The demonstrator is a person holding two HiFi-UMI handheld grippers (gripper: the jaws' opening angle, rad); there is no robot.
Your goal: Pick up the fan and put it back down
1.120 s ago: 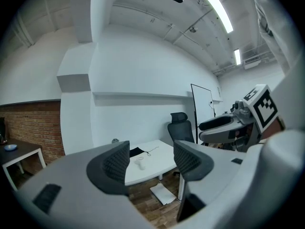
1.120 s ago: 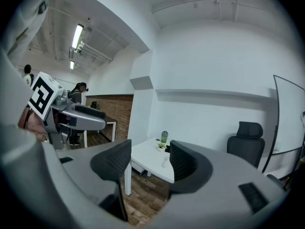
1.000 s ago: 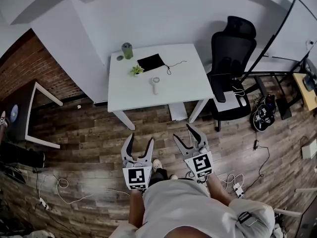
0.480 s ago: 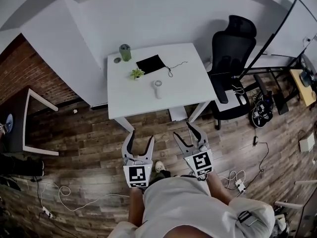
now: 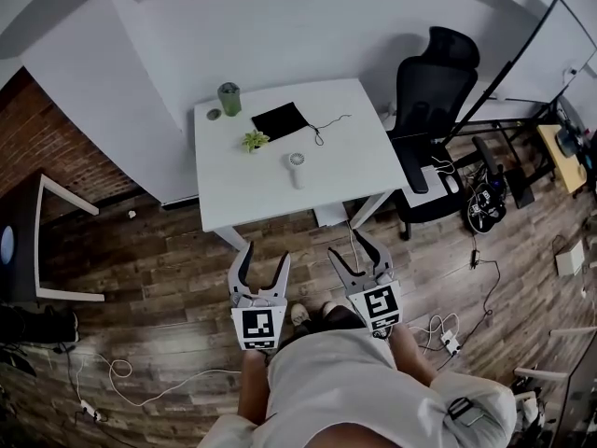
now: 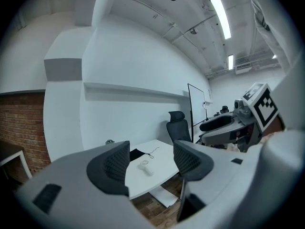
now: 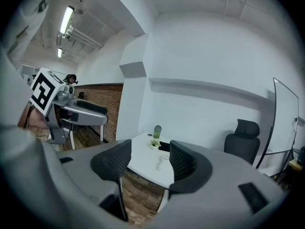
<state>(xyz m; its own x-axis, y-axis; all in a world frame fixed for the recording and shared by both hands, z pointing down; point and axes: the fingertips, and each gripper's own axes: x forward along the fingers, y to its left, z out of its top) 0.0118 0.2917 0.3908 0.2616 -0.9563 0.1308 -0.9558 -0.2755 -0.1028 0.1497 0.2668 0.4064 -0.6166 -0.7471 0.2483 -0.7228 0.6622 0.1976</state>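
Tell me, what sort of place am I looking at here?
Most likely an office or workroom: a white desk with a small fan and a bottle on it, a black office chair beside it, and cables lying on the wood floor.

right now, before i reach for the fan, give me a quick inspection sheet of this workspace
surface: white table, mostly bare, well ahead of both claws
job's things: fan lying flat near the table's middle, untouched
clutter: green bottle, small plant and black pad, all on the far side of the fan
claws: left claw and right claw open and empty, over the wooden floor
cables: thin cord on the table by the black pad; white cable and power strip on the floor
surroundings: black office chair right of the table, brick wall at left
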